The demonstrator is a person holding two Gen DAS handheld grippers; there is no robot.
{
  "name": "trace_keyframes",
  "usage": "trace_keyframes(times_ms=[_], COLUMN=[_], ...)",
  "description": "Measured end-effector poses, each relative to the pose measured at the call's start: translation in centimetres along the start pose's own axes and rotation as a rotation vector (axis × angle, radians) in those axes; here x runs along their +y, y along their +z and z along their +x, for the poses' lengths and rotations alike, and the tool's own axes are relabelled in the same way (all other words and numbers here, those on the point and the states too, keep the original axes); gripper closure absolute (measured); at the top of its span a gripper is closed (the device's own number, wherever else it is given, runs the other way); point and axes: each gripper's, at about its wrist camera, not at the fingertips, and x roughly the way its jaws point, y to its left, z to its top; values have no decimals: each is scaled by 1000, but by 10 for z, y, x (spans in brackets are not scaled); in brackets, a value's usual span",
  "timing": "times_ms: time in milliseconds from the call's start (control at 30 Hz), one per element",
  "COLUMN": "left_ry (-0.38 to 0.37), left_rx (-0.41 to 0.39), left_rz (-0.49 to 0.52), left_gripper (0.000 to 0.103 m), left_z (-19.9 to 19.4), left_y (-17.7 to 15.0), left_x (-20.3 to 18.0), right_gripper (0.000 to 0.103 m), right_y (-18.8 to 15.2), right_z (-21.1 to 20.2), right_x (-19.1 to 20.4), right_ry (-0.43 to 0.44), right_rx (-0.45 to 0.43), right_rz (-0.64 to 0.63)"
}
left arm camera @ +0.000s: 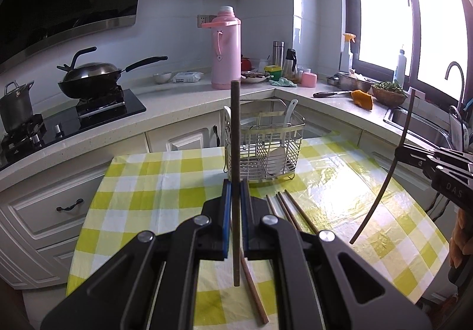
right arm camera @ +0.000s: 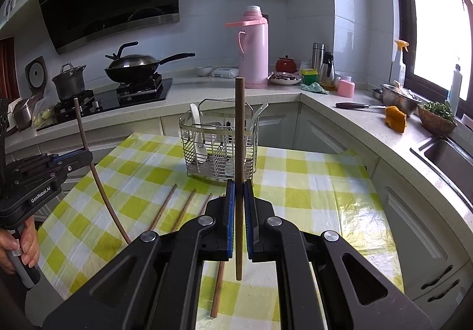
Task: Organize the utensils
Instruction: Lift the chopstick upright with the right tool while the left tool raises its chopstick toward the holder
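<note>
My left gripper is shut on a dark brown chopstick, held upright above the checked tablecloth. My right gripper is shut on a lighter brown chopstick, also upright. Each gripper shows in the other's view, the right gripper at the right edge and the left gripper at the left edge. A wire utensil basket stands at the table's far side with white spoons in it; it also shows in the right wrist view. Several loose chopsticks lie on the cloth in front of the basket.
A kitchen counter wraps behind the table with a pink thermos, a wok on the stove, a pot, a knife, an orange cloth and a sink at the right. White cabinets stand below.
</note>
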Motion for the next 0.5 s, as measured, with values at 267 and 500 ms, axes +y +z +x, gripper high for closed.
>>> trace_keyframes(times_ms=[267, 500], left_ry=[-18, -25], left_rx=[-7, -5], left_rz=[-6, 2], left_gripper=[97, 97], left_z=[19, 40], left_y=[36, 79], left_x=[3, 6], right_gripper=[95, 95], right_y=[32, 70], right_z=[12, 36], right_x=[-9, -21], right_ry=[-1, 8], right_rx=[-30, -12], right_rz=[-4, -7])
